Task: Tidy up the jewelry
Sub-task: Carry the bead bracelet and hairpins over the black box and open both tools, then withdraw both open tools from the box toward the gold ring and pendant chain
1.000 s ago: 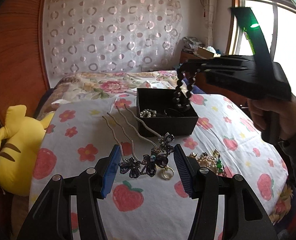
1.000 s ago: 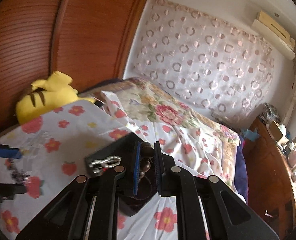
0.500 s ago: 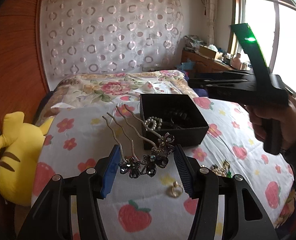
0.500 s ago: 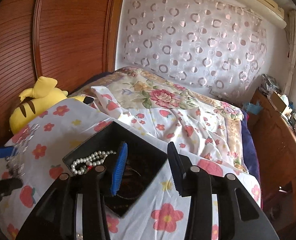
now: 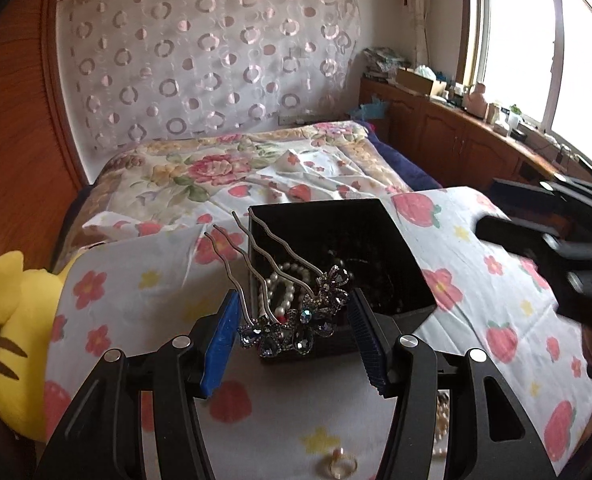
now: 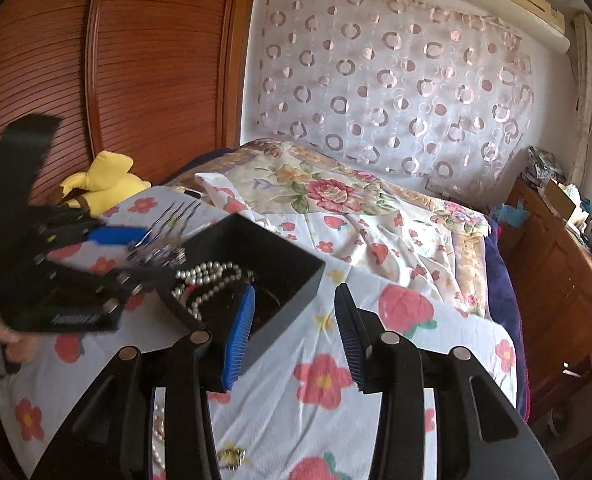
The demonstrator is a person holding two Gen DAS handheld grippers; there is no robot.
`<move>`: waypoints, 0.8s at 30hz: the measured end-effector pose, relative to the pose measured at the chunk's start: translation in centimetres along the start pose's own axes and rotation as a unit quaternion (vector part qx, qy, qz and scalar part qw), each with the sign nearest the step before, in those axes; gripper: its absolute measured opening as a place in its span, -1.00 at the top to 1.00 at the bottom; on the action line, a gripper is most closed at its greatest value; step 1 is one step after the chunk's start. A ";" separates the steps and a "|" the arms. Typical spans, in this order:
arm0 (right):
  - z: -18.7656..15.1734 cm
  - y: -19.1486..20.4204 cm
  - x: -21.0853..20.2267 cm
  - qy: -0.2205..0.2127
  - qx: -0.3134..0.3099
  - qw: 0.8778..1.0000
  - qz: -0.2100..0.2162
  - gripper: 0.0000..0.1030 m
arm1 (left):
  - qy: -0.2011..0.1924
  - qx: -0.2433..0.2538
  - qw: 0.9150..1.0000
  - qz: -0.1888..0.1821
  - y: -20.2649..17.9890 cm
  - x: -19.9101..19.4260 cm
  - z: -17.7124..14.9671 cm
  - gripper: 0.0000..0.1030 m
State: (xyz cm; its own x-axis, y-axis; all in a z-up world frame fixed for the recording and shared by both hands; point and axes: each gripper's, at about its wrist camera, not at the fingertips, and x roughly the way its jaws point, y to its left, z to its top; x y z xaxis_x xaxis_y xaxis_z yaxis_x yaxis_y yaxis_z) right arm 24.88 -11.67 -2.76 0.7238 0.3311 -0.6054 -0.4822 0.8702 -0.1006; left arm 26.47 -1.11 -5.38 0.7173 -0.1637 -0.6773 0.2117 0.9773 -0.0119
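My left gripper (image 5: 293, 330) is shut on a jewelled hair comb (image 5: 296, 320) with wavy metal prongs, held just over the near edge of the open black box (image 5: 408, 256). White pearls (image 5: 281, 284) and dark beads lie inside the box. In the right wrist view the box (image 6: 287, 264) sits ahead on the left with pearls (image 6: 207, 276) in it, and the left gripper (image 6: 151, 248) holds the comb at its left rim. My right gripper (image 6: 296, 320) is open and empty, near the box's right side.
A gold ring (image 5: 342, 466) and a pearl strand (image 5: 442, 420) lie on the flowered cloth (image 5: 496, 280) near me. More jewelry (image 6: 231, 456) lies below the right gripper. A yellow plush toy (image 5: 3, 320) sits at the left. A wooden cabinet (image 6: 556, 260) stands at the right.
The right gripper let the dark bead bracelet go into the box, opened and drew back. The left gripper carried the hair comb up off the cloth and forward to the box.
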 end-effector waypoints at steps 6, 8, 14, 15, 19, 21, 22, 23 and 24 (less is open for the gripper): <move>-1.7 -0.7 -0.3 0.002 0.008 1.000 0.004 0.14 | 0.006 0.009 1.000 0.004 -0.7 1.5 0.7 -0.03; -2.2 -1.0 -0.3 0.004 0.013 1.000 0.006 0.14 | 0.001 0.013 1.000 0.007 -0.9 1.5 0.7 -0.16; -3.2 -1.3 -0.5 0.004 0.024 1.000 0.012 0.14 | -0.012 0.018 1.000 0.005 -1.0 0.6 0.2 -0.37; -3.3 -1.3 -0.7 0.001 0.026 1.000 0.015 0.14 | -0.016 0.016 1.000 0.004 -0.9 0.2 0.0 -0.37; -4.3 -0.8 -1.4 -0.003 0.034 0.999 0.034 0.14 | -0.028 0.000 1.000 0.002 0.1 -1.5 -1.3 -0.48; -4.6 -0.3 -1.6 -0.002 0.034 0.999 0.042 0.14 | -0.033 -0.007 0.999 0.000 0.6 -2.2 -2.0 -0.53; -4.9 0.1 -1.6 -0.001 0.035 0.998 0.047 0.14 | -0.035 -0.010 0.999 0.000 0.7 -2.5 -2.3 -0.57; -5.2 0.3 -1.7 0.001 0.035 0.998 0.051 0.14 | -0.038 -0.013 0.999 0.001 0.8 -2.9 -2.8 -0.60; -5.4 0.6 -1.7 0.004 0.035 0.998 0.057 0.14 | -0.041 -0.015 0.999 0.001 1.0 -3.3 -3.3 -0.65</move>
State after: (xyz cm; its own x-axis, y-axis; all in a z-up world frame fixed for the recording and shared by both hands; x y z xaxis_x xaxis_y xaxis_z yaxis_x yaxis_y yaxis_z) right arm 20.66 -13.66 -6.08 0.6626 0.4260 -0.6160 -0.5253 0.8506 0.0232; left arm 22.14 0.80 -5.56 0.7699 -0.1706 -0.6149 0.1909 0.9810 -0.0332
